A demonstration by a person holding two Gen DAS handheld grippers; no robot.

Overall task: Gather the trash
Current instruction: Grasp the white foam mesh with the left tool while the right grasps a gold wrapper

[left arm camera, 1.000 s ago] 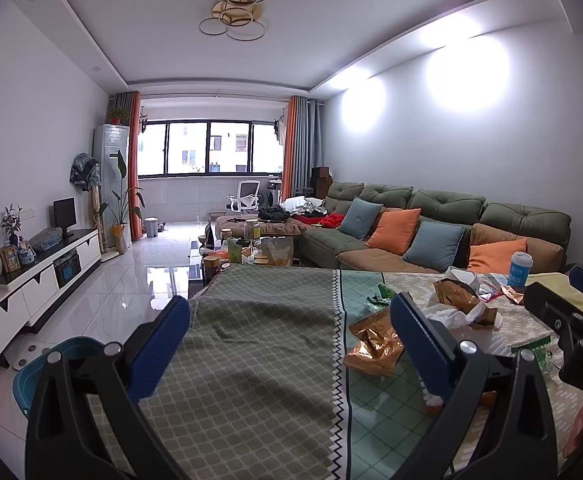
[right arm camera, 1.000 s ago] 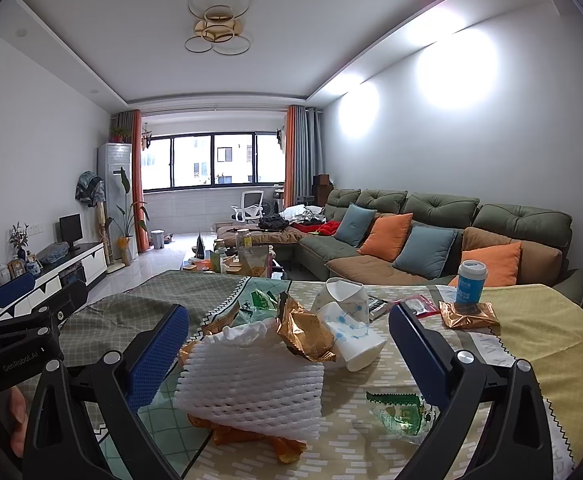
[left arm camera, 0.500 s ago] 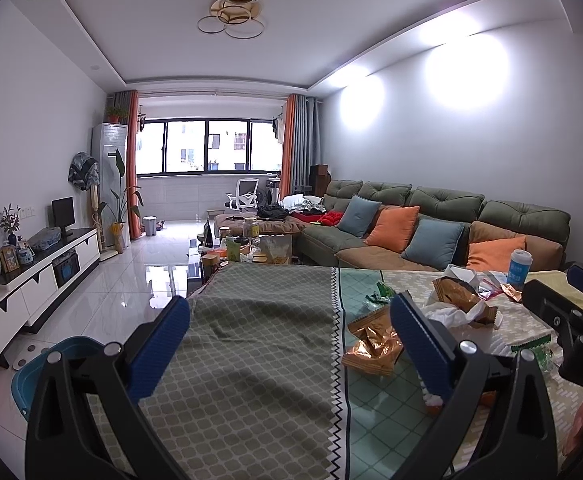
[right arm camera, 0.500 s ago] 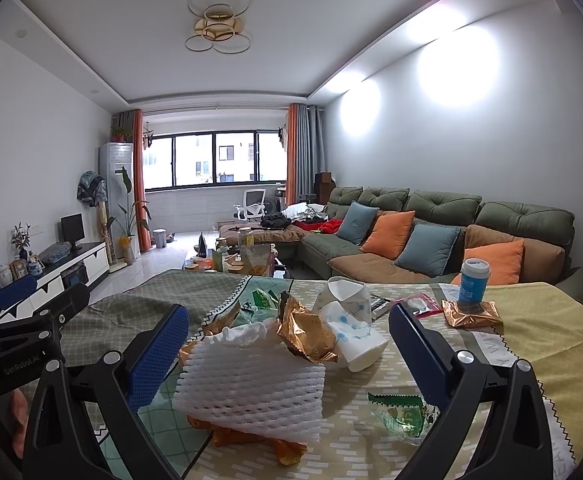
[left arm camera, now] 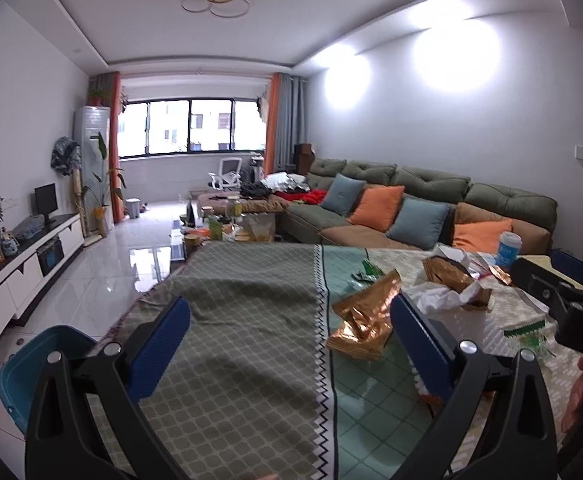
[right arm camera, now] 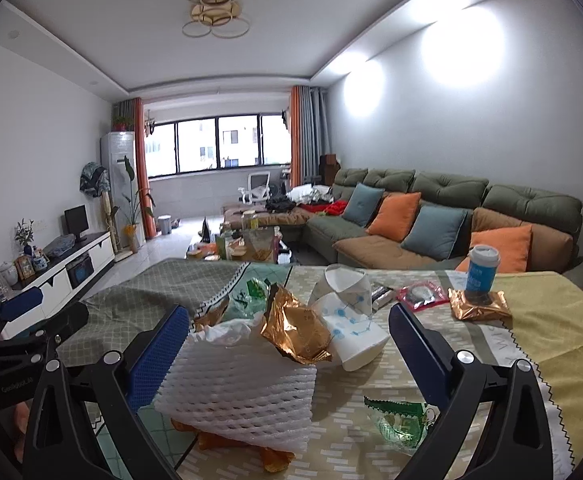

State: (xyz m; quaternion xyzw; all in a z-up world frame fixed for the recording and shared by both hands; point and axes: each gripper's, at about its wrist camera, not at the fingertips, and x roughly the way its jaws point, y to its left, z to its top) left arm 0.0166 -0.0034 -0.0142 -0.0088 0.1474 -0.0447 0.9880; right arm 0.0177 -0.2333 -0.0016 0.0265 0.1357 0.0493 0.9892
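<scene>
Little has shifted — both tools, left tool (left arm camera: 287, 344) and right tool (right arm camera: 287, 344), hover spread wide above the cloth-covered counter (left arm camera: 231, 320), wrappers (right arm camera: 295, 328) heaped before the green sofa (right arm camera: 451, 200).

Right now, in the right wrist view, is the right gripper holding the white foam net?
No. The right gripper is open and empty, with the white foam net lying on the table between its fingers.

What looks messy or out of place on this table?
A litter pile: crumpled gold wrappers, white foam netting, a tipped paper cup and a torn green packet. Oddly, a blue cup stands on another gold wrapper.
</scene>
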